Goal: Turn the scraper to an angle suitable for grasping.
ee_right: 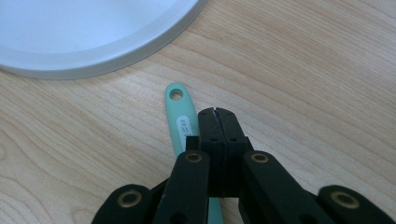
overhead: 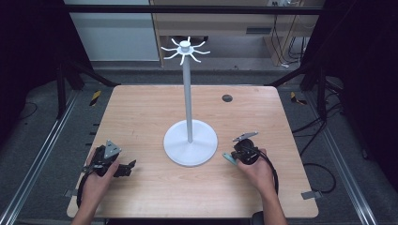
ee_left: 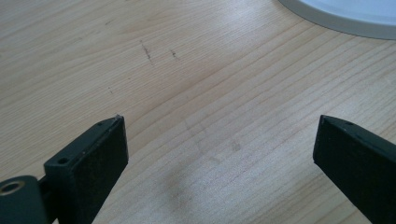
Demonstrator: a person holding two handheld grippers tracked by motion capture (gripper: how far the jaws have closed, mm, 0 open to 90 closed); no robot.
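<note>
Right tongs (ee_right: 217,112) clenched empty, teal handle (ee_right: 180,114) alongside, near stand base (ee_right: 140,42) rim. Left tongs (ee_left: 219,140) released over bare tabletop (ee_left: 187,70).

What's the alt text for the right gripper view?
The right tongs are shut on a mint-green handle with a hanging hole at its tip, low over the wooden table. The white round stand base curves across the upper left.

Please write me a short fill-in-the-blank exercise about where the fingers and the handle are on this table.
1. The left gripper has its fingers ____.
2. The right gripper has its fingers ____.
3. The handle with the hanging hole is coloured ____.
4. The white stand rests on the wooden ____.

Missing words: open; shut; turquoise; table
</note>
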